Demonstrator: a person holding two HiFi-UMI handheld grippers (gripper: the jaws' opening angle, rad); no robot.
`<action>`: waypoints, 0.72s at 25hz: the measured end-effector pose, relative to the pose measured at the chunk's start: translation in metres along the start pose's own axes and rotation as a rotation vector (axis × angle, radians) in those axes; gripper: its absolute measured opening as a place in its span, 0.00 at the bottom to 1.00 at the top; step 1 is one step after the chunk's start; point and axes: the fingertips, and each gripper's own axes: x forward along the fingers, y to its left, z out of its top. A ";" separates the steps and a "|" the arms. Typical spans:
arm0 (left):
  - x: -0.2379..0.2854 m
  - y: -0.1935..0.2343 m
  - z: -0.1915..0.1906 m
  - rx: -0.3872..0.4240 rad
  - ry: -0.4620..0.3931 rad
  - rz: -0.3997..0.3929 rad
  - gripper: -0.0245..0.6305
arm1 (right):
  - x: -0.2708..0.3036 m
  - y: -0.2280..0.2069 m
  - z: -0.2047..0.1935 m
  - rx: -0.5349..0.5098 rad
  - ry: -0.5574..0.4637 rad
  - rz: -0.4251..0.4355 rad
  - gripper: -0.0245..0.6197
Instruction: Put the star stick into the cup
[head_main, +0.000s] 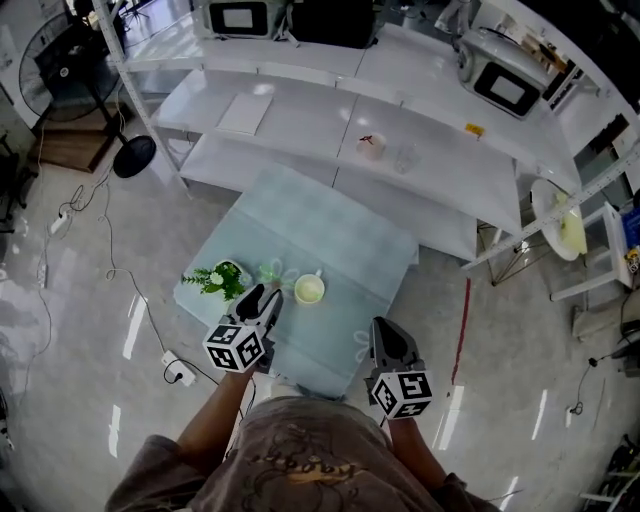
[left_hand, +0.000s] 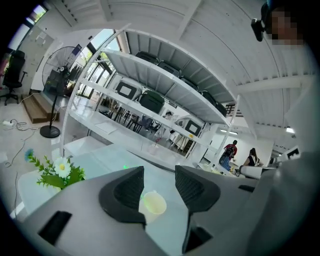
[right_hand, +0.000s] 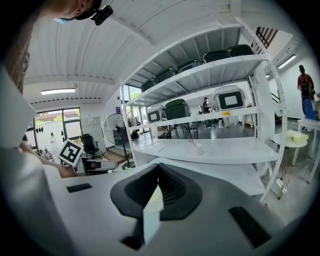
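Pale green glass-topped bench (head_main: 330, 230) carries everything: left tongs (left_hand: 159, 175) spread wide over its near edge, empty, framing the round cream cup (left_hand: 152, 203); right tongs (right_hand: 159, 170) pressed together on nothing; small translucent green star stick (head_main: 272, 270) lying just beside the cup.

a glossy floor (head_main: 80, 300), a frosted glass-like table (head_main: 330, 235), and smooth white shelves (head_main: 440, 150).

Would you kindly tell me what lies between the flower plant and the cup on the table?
A small green item, apparently the star stick, lies on the table between the flower plant and the cup; the head view shows it.
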 end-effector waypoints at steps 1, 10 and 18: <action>-0.005 -0.004 0.005 0.008 -0.007 -0.002 0.34 | 0.002 0.003 0.001 -0.004 -0.003 0.013 0.04; -0.047 -0.039 0.047 0.100 -0.074 -0.026 0.34 | 0.011 0.021 0.010 -0.033 -0.032 0.095 0.04; -0.077 -0.059 0.063 0.212 -0.132 -0.005 0.33 | 0.009 0.027 0.015 -0.078 -0.046 0.126 0.04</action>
